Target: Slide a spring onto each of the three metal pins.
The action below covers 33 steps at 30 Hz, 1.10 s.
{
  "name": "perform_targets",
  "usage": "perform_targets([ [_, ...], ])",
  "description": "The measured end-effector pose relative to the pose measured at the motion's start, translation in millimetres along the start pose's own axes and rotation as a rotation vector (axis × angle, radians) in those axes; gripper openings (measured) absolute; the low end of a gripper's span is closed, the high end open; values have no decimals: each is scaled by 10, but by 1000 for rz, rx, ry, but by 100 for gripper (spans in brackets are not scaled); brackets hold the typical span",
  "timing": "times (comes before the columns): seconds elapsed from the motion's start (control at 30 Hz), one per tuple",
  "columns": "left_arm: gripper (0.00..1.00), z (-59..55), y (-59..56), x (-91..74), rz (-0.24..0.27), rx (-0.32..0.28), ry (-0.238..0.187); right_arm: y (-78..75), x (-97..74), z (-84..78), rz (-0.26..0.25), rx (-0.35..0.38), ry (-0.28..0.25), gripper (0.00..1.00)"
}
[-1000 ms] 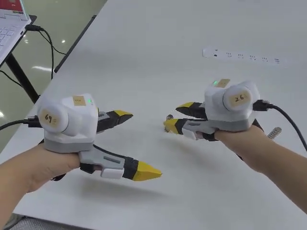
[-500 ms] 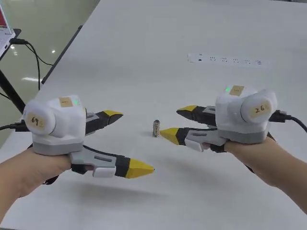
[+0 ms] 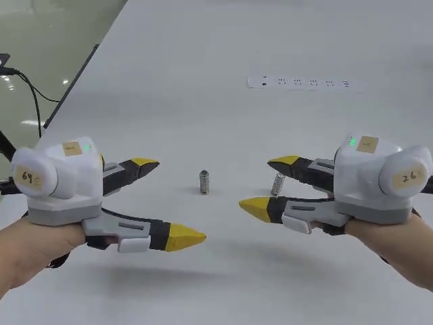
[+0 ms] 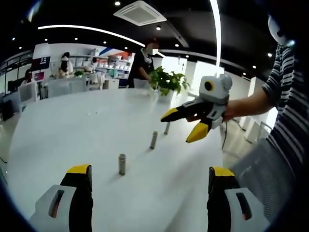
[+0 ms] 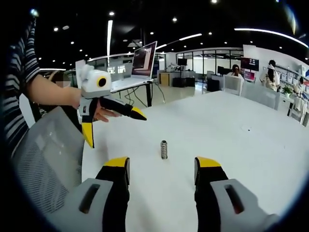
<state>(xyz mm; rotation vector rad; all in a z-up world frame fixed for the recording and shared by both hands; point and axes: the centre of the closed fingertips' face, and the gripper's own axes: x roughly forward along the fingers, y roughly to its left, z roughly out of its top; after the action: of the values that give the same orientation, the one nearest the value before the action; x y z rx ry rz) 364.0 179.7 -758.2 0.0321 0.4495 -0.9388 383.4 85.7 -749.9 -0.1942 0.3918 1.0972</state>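
Left claw (image 3: 166,200) at 8 o'clock in the head view, released, yellow-tipped jaws spread wide, gripping nothing, tips aimed toward 3 o'clock. Right claw (image 3: 269,183) at 4 o'clock, likewise released and empty, tips aimed toward 9 o'clock, facing the other's. Between the two, near the middle of the white counter (image 3: 203,61), first pin (image 3: 204,181) standing upright, long axis vertical, top pointing straight up, coils of a spring (image 3: 204,184) wound round it, apart from both claws. Second pin (image 3: 278,183) at 3 o'clock from the first, also upright, seen in the gap between the right claw's jaws; touching them or not, cannot tell. Power strip (image 3: 304,83) flat on the counter toward 1 o'clock, well apart from the pins. In the left gripper view, all three in a row climbing from centre toward 1 o'clock: first pin nearest, just above the left jaw tip, second beyond it, third pin (image 4: 167,128) farthest, every long axis vertical. Right claw there at 2 o'clock, open above the counter, just beside the far end of the row. In the right gripper view, one of the pins (image 5: 164,149) upright dead ahead, just beyond the gap between the spread jaws, coils plain along its length; which of the three, cannot tell. Left claw there at 10 o'clock, open, near the counter's edge.
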Motion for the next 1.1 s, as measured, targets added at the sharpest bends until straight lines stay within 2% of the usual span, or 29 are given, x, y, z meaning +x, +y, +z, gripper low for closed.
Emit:
perform_targets([
  [0.27, 98, 41, -69, 16, 9, 8, -5, -46, -300, -96, -14, 19, -22, 62],
  [0.53, 98, 53, -132, 16, 24, 0, -6, -139, -621, -204, -71, 44, -46, 75],
  [0.7, 98, 85, -154, 13, 38, -4, -13, -191, -808, -379, -93, 54, -19, 84],
  [0.83, 98, 136, -181, 8, 54, 10, -16, -321, -995, -518, -133, 90, -19, 89],
  [1.1, 98, 113, -233, 1, 74, 18, 4, -593, -1293, -627, -197, 135, -20, 99],
])
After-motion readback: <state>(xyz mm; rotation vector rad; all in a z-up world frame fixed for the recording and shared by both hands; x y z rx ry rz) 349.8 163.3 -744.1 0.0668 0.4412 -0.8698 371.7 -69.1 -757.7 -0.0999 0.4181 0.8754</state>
